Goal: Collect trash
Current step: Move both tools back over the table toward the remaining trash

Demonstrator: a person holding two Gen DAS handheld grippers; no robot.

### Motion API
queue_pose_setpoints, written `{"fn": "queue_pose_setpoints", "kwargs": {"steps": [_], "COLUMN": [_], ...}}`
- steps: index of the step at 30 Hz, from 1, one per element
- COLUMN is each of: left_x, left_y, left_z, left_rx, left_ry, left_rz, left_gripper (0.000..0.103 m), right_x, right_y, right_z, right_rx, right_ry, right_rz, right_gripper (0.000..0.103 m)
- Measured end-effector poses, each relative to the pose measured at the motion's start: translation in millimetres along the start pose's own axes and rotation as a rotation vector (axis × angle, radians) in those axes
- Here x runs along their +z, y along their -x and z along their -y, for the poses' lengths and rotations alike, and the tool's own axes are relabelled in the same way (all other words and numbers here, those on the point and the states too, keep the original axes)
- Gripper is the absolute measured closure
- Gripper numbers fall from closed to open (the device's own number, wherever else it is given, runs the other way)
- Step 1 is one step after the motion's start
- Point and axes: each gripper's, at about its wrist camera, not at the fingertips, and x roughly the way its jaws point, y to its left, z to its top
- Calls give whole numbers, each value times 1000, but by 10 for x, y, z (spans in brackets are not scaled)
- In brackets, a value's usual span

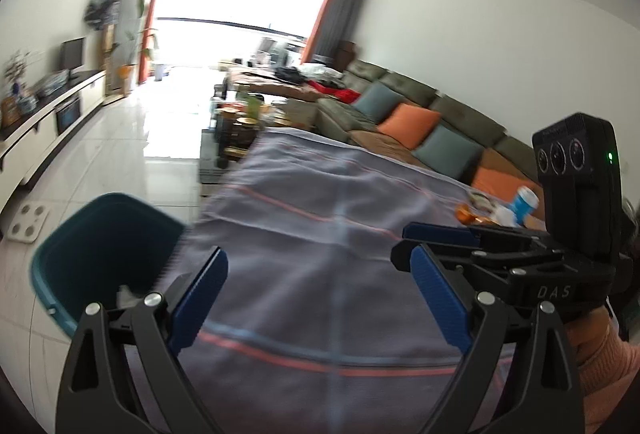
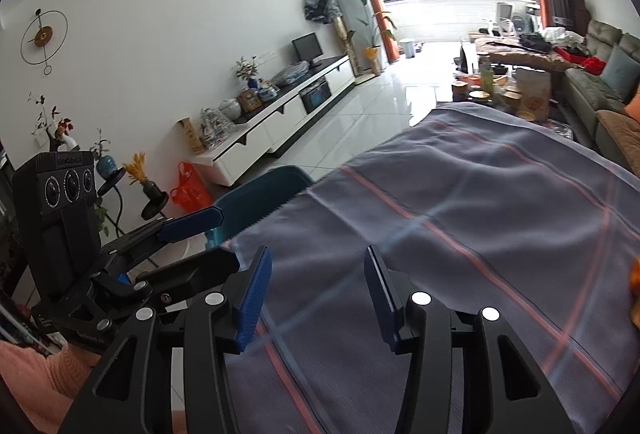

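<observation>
My left gripper (image 1: 320, 294) stands wide open over the striped grey cloth on the table (image 1: 320, 201), with nothing between its blue pads. A teal bin (image 1: 104, 246) sits on the floor at the table's left edge, with a pale scrap inside. Trash lies at the table's right: a blue and white cup (image 1: 524, 201) and an orange wrapper (image 1: 468, 213). The right gripper (image 1: 412, 242) comes in from the right beside it. In the right wrist view my right gripper (image 2: 318, 298) is open and empty above the cloth (image 2: 480, 193). The left gripper (image 2: 208, 246) and the bin (image 2: 256, 201) are to its left.
A green sofa (image 1: 400, 101) with orange and blue cushions runs along the right wall. A cluttered coffee table (image 2: 496, 85) stands beyond the table. The left wall has a long white TV cabinet (image 2: 280, 117), plant stands and an orange bag (image 2: 190, 189). A white scale (image 1: 26, 222) lies on the tiled floor.
</observation>
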Motion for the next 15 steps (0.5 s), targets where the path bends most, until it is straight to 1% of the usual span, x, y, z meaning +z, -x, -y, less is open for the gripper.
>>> {"fn": "queue_pose_setpoints", "kwargs": {"steps": [5, 9, 15], "left_x": [-54, -91, -139], "left_y": [-213, -383, -658], "left_z": [387, 702, 1158], "left_rx": [-72, -144, -221], "left_ry": [-65, -102, -163], "left_rz": [-46, -84, -140], "left_gripper": [10, 10, 10], "right_x": [-179, -294, -451], "right_y": [375, 631, 1025], "right_z": [255, 482, 847], "right_rx": [-72, -136, -235], "right_ry": [-44, -75, -136], "right_rz": [30, 57, 102], "right_gripper": [54, 53, 53]}}
